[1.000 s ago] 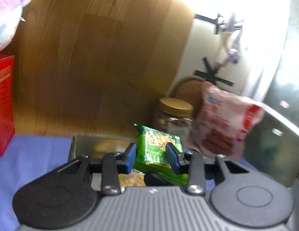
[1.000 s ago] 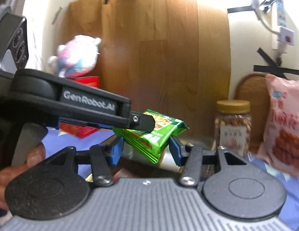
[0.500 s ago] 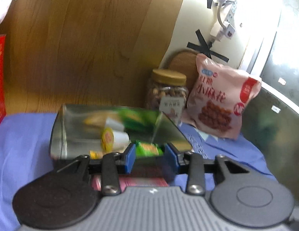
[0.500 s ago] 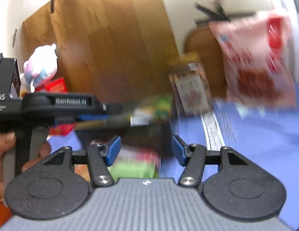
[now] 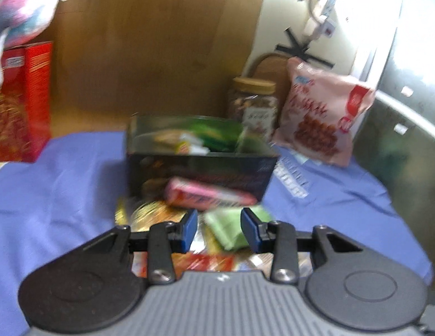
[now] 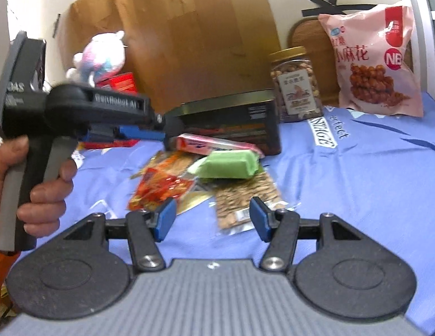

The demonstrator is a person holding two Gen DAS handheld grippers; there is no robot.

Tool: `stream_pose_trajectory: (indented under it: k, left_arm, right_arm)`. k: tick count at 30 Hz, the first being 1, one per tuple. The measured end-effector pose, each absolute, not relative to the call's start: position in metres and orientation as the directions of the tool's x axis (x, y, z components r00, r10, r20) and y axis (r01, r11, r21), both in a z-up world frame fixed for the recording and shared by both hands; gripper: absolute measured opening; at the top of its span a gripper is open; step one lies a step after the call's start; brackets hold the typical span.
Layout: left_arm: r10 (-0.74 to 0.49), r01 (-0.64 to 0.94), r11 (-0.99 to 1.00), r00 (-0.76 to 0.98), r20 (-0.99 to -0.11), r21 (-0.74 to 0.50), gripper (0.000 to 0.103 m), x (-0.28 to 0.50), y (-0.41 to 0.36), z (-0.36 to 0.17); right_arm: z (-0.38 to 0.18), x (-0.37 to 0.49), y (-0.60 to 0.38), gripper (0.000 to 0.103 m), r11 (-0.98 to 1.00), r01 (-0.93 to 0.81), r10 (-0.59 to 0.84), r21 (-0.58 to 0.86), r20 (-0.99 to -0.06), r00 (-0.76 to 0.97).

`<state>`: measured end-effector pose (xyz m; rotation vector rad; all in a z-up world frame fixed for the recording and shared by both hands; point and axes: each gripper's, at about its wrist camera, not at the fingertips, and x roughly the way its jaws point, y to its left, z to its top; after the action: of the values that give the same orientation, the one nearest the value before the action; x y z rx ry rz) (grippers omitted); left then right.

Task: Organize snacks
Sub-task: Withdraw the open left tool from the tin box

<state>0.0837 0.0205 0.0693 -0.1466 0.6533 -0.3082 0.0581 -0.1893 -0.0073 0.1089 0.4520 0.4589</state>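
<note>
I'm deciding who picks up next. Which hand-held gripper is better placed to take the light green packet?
Probably left. The left hand-held gripper is open with the light green packet lined up between its fingers. The right hand-held gripper, also open, sits behind the seed packet, farther off.

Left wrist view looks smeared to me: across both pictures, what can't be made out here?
- Dark rectangular snack box: its contents are smeared by motion blur in the left wrist view; in the right wrist view its wall hides them.
- Pale green wrapped snack: blur hides its print in the left wrist view.
- Left tool: blurred in the right wrist view.
- Red carton: cut by the left edge.
</note>
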Motion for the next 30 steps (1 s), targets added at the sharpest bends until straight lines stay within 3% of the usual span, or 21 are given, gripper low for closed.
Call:
stream_pose_trajectory:
  k: [24,30]
  left_arm:
    - [-0.285,0.159,0.954,0.735,-0.615,-0.253,0.034,0.06,0.048,0.059]
    - [-0.309,0.194,0.948,0.745,-0.591,-0.25,0.036,0.055,0.043,0.06]
  right_arm:
    - [-0.01,0.044,-0.178,0.06,0.867,-0.456,0.498,0.202,-0.402,0.768]
    - [-0.013,0.044,-0.175,0.06,0.869,-0.453,0.493,0.197,-0.41,0.768]
